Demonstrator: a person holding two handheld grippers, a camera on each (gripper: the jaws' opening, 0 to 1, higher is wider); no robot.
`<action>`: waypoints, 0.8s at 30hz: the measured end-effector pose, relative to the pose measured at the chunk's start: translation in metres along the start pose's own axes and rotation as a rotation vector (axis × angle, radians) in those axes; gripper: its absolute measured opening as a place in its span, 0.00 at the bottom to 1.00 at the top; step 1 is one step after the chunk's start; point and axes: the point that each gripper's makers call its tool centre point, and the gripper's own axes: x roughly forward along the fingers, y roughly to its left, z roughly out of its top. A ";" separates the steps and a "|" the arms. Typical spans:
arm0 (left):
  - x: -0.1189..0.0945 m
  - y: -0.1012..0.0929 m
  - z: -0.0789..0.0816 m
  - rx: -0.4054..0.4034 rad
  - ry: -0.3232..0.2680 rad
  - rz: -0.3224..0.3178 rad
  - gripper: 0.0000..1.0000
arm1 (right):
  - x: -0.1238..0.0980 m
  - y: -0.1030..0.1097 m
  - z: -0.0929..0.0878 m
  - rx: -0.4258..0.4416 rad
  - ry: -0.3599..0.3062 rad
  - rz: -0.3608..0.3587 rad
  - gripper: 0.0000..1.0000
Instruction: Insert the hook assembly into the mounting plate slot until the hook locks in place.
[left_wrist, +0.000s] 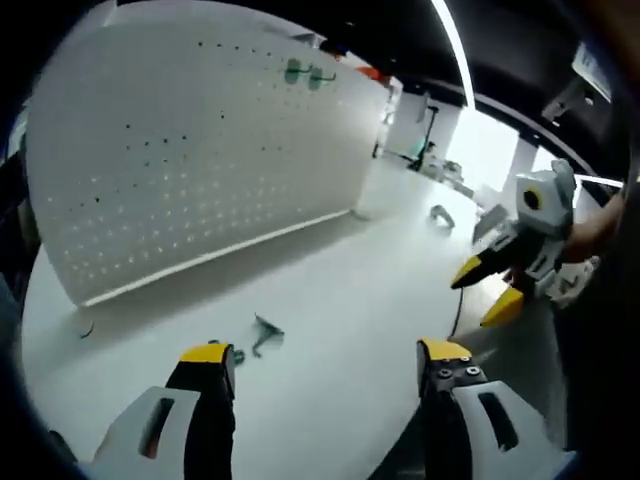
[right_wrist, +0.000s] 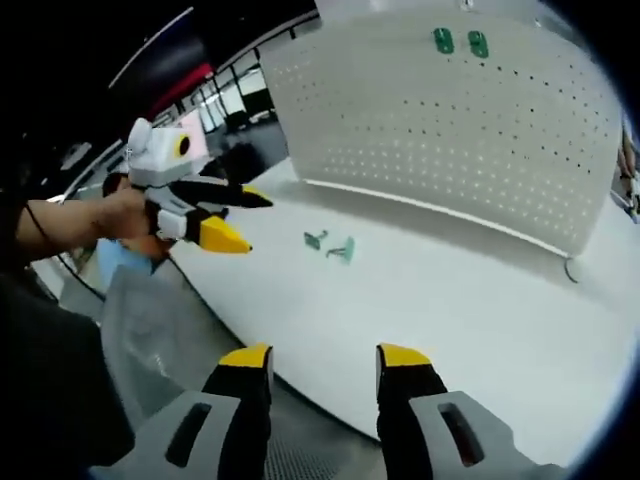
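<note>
Left gripper view: left tongs (left_wrist: 325, 355) apart, empty; right tongs (right_wrist: 325, 358) apart; hooks (right_wrist: 330, 244) on table (right_wrist: 480, 300)

Left gripper (left_wrist: 325, 358): fingers (left_wrist: 208, 356) spread wide apart, nothing between them, above white tabletop (left_wrist: 340, 290). Two small green hook parts (left_wrist: 262, 333) lie loose on the tabletop just beyond the left finger; white pegboard (left_wrist: 190, 140) stands upright at the tabletop's far side with two green hooks (left_wrist: 305, 73) mounted near its top edge. Right gripper (left_wrist: 500, 285) enters from the right, held in a hand (left_wrist: 590, 235), its yellow-tipped fingers parted and empty; another small grey piece (left_wrist: 441, 214) lies farther back on the tabletop.
</note>
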 end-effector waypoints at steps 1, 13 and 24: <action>0.006 0.002 -0.001 0.004 0.010 -0.009 0.74 | 0.002 0.000 0.000 0.003 0.003 0.001 0.41; 0.048 0.006 -0.004 0.121 0.100 -0.086 0.70 | 0.014 0.001 -0.002 0.023 0.027 0.018 0.40; 0.083 0.029 -0.003 0.160 0.142 -0.111 0.62 | 0.020 0.002 -0.002 0.084 0.029 0.029 0.39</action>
